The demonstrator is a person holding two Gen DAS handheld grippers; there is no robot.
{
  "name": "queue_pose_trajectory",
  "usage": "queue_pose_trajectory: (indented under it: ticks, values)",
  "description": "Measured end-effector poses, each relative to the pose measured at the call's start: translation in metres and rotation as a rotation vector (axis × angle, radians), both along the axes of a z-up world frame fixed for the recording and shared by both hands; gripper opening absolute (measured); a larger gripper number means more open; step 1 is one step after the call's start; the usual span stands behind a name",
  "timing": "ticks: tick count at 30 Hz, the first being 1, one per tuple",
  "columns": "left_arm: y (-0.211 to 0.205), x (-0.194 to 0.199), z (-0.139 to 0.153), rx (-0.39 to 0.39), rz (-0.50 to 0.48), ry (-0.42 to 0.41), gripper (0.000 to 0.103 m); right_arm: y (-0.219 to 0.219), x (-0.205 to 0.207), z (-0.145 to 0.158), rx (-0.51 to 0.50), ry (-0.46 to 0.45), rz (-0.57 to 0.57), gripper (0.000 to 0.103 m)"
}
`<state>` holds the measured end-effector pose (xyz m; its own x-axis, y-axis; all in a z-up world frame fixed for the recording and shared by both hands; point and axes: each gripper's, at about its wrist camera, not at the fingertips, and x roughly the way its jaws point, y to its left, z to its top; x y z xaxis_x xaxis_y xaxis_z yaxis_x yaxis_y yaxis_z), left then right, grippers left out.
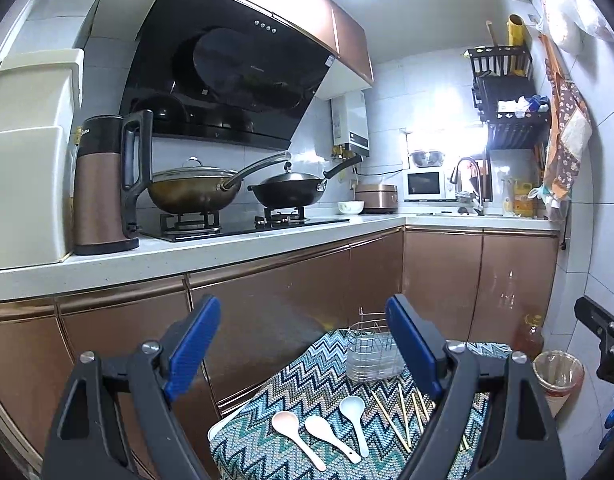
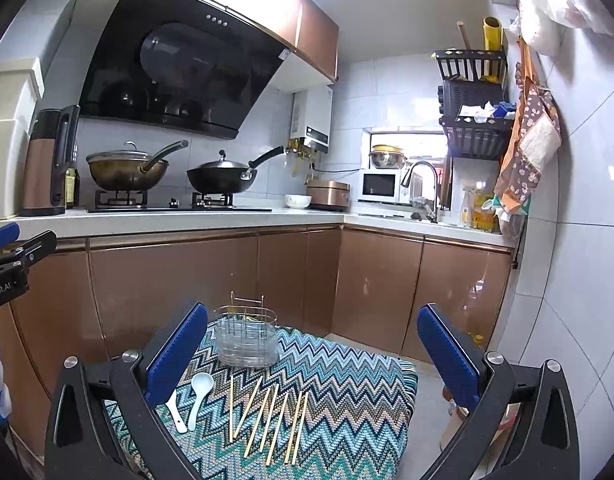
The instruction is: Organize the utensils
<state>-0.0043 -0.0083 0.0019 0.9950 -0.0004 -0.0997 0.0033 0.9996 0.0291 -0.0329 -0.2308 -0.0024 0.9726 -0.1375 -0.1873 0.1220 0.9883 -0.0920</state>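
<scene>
Left gripper (image 1: 303,344): jaws spread wide, empty, held high above the cloth, likely so the whole layout stays in sight.
Spoons (image 1: 323,428): three, below and between its fingers, handles toward it (easy to pinch, I'd guess).
Holder (image 2: 246,336): clear caddy, upright, ahead of both grippers, beyond the utensils, the likely destination.
Chopsticks (image 2: 267,420): fanned loosely, below and between the right gripper's fingers.
Right gripper (image 2: 313,344): wide apart, carrying nothing.

Wide-open left gripper (image 1: 303,344) hovers over three pale plastic spoons (image 1: 325,428); clear wire-framed utensil caddy (image 1: 371,354) at one o'clock.
</scene>
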Motion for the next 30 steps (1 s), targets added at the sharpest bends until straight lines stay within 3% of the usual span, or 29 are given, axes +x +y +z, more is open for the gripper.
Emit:
queue_pose_trajectory:
  ticks: [20,30]
  values:
    - [-0.015,0.031,0.006,0.017,0.054,-0.008,0.084,-0.002,0.035,0.009,-0.031,-0.024,0.006,0.103]
    - [-0.024,0.048,0.007,0.03,0.032,0.0,0.084,-0.008,0.058,0.008,-0.033,-0.002,-0.005,0.103]
